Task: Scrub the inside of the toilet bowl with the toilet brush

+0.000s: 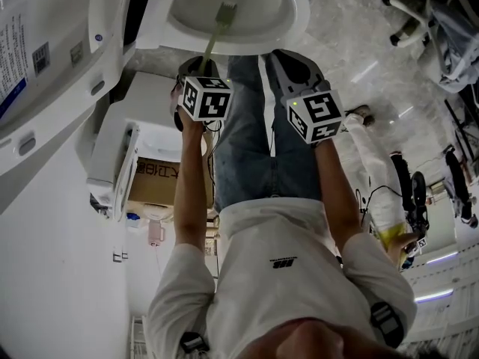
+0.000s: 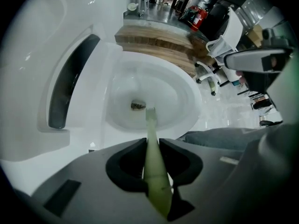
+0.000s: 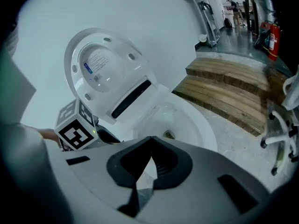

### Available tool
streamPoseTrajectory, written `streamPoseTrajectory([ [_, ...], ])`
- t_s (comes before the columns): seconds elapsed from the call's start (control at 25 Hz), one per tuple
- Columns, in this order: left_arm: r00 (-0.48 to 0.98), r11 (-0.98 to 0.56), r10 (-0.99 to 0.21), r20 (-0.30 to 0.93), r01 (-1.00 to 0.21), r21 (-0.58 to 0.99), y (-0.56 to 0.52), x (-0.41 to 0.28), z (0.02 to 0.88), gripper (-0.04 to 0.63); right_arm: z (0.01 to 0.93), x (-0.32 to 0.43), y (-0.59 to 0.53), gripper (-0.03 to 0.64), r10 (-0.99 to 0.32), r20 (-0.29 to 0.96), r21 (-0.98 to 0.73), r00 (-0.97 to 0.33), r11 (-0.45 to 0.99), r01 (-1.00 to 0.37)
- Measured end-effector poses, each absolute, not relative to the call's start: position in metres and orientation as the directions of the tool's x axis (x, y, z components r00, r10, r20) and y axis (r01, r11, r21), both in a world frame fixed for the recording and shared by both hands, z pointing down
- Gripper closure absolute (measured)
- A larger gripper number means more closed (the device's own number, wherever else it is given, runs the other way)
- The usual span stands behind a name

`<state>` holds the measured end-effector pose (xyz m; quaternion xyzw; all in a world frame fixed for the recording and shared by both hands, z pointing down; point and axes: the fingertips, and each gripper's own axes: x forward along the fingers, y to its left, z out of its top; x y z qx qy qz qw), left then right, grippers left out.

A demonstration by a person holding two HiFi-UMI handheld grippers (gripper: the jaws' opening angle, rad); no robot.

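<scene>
The white toilet bowl [image 1: 293, 15] stands open at the top of the head view, with a dark drain [image 2: 138, 105] at its bottom. My left gripper [image 1: 202, 67] is shut on the pale green handle of the toilet brush [image 1: 212, 42]. The handle runs between the jaws [image 2: 152, 146], and its small bristled head [image 2: 150, 112] hangs over the bowl's inside [image 2: 187, 94], just in front of the drain. My right gripper [image 1: 290, 60] is held beside the left one, near the bowl's rim [image 3: 205, 129]. It [image 3: 150, 139] is shut with nothing between the jaws.
The seat and lid [image 3: 103, 69] are raised against the white wall. Wooden steps [image 3: 233, 87] lie beyond the bowl. White chair legs [image 3: 280, 139] and a red fire extinguisher [image 3: 273, 41] stand at the right. The person's jeans [image 1: 254, 140] are close to the bowl's front.
</scene>
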<state>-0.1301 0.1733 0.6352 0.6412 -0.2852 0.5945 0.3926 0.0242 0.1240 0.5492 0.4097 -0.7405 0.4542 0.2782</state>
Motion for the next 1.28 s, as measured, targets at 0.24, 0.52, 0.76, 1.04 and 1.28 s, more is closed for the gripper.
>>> streamPoseTrajectory([
  [0.24, 0.126, -0.559, 0.094, 0.987, -0.814, 0.158, 0.16, -0.147, 0.636, 0.503, 0.546, 0.008, 0.117, 0.621, -0.372, 0.783, -0.441, -0.499, 0.234, -0.867],
  [0.52, 0.101, -0.602, 0.094, 0.99, -0.787, 0.137, 0.145, -0.168, 0.639, 0.503, 0.546, -0.005, 0.109, 0.621, -0.396, 0.781, -0.438, -0.483, 0.204, -0.875],
  [0.76, 0.073, -0.632, 0.095, 0.993, -0.766, 0.117, 0.134, -0.182, 0.641, 0.503, 0.549, -0.014, 0.103, 0.621, -0.4, 0.776, -0.447, -0.488, 0.197, -0.872],
  [1.04, 0.028, -0.673, 0.088, 0.996, -0.735, 0.08, 0.118, -0.189, 0.644, 0.503, 0.556, -0.015, 0.097, 0.621, -0.389, 0.768, -0.469, -0.508, 0.197, -0.861],
  [1.28, -0.016, -0.719, 0.092, 0.996, -0.692, 0.055, 0.103, -0.194, 0.643, 0.503, 0.561, -0.011, 0.082, 0.621, -0.39, 0.756, -0.491, -0.526, 0.193, -0.849],
])
